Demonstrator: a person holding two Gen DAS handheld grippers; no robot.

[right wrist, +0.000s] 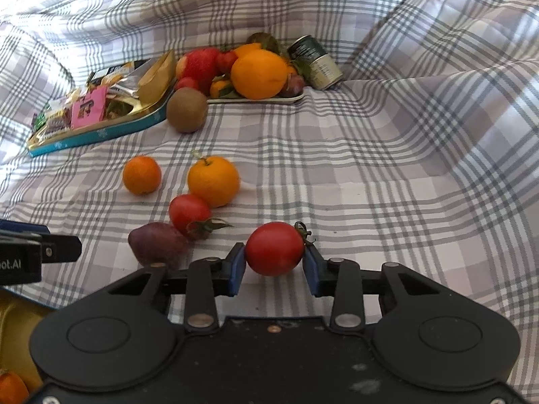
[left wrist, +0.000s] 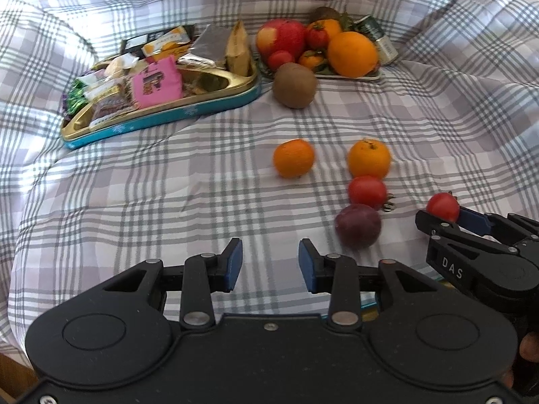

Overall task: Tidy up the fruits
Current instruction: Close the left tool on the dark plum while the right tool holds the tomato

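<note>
Over grey-checked plaid cloth (right wrist: 370, 175) the right gripper (right wrist: 273, 266) tilts downward, blue pads (right wrist: 235, 269) clamped on a small red tomato (right wrist: 274, 248); left gripper (left wrist: 269, 266) tilts down, fingers apart, empty

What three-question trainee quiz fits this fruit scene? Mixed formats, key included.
1. True or false: the right gripper has its jaws shut on a tomato.
2. What lies between the left gripper jaws? A) plum B) nothing C) orange
3. Fill in: the loose kiwi lies on the checked cloth between the snack tin and the ____ plate.

Key: 1 true; 2 B; 3 fruit.
</note>
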